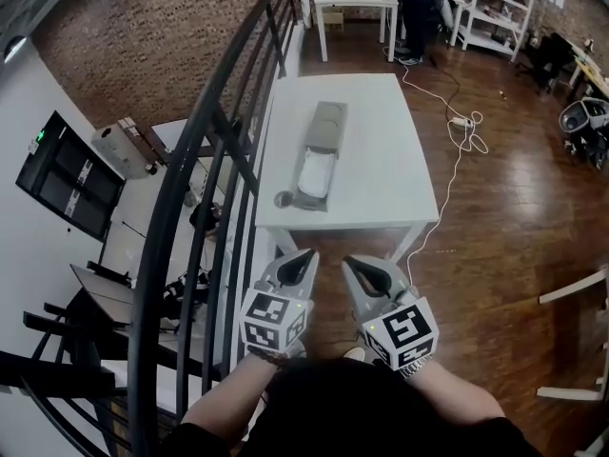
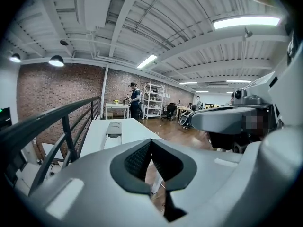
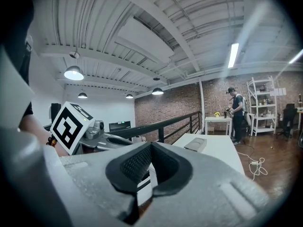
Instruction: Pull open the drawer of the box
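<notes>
Head view, unlike right gripper view: open drawer (image 1: 315,181).

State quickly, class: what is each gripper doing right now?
Left gripper: closed, holding nothing.
Right gripper: closed, holding nothing.

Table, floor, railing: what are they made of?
Table: matte white, probably painted wood or laminate, going by the flat, even top. Floor: glossy brown wood planks, with seams and glare visible. Railing: thin black bars, likely painted metal.
</notes>
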Action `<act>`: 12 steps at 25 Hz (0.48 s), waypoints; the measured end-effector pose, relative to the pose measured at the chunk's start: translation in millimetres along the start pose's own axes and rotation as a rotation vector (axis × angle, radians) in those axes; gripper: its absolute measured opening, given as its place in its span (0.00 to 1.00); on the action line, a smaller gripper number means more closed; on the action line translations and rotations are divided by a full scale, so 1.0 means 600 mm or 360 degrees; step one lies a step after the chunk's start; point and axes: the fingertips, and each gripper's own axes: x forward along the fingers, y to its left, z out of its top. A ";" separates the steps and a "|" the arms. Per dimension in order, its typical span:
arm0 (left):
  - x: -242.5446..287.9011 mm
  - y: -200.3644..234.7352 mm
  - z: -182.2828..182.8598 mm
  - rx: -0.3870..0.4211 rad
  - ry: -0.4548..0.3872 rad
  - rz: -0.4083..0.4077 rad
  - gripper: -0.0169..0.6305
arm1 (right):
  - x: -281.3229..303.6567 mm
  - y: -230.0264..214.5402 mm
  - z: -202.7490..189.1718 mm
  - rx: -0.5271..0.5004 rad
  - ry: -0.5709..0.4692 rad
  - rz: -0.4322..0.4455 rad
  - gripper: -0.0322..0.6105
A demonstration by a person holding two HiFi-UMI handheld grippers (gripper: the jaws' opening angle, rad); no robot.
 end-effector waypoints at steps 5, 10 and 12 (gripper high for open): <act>-0.004 0.013 0.013 0.0105 -0.0010 -0.0021 0.05 | 0.016 -0.001 0.016 -0.0001 -0.0050 -0.0043 0.04; -0.011 0.024 0.027 0.0165 -0.0027 -0.0062 0.05 | 0.031 0.006 0.031 -0.0008 -0.0060 -0.0078 0.04; -0.014 0.033 0.028 0.0171 -0.0029 -0.0074 0.05 | 0.038 0.012 0.033 -0.0007 -0.0059 -0.0088 0.04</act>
